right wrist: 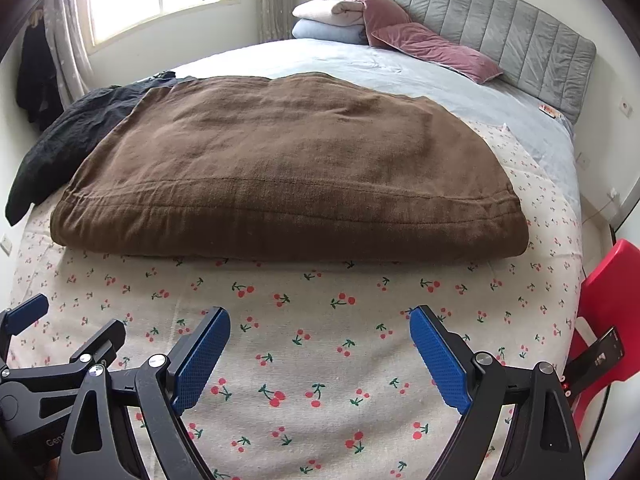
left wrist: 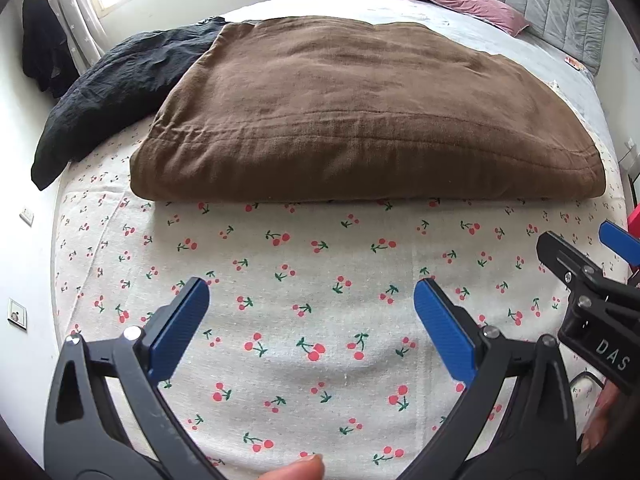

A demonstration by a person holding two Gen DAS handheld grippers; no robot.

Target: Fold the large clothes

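Two grippers are hanging over the cherry-print sheet (left wrist: 304, 264), and you are holding neither on anything: the left gripper (left wrist: 312, 300) and the right gripper (right wrist: 320, 332) are both standing with jaws spread wide and nothing between them. The brown garment (right wrist: 280, 176) is lying ahead of you across the bed, already folded into a thick pad, its near edge well short of your fingertips. A black garment (left wrist: 120, 80) is lying at its far left corner, seemingly tucked under it. If you are reaching for the brown edge, you are risking pinching the sheet along with it, since that edge is resting directly on the print. Grabbing only the top layer is likely to peel the fold open. Lifting the left side is also liable to drag the black garment along.
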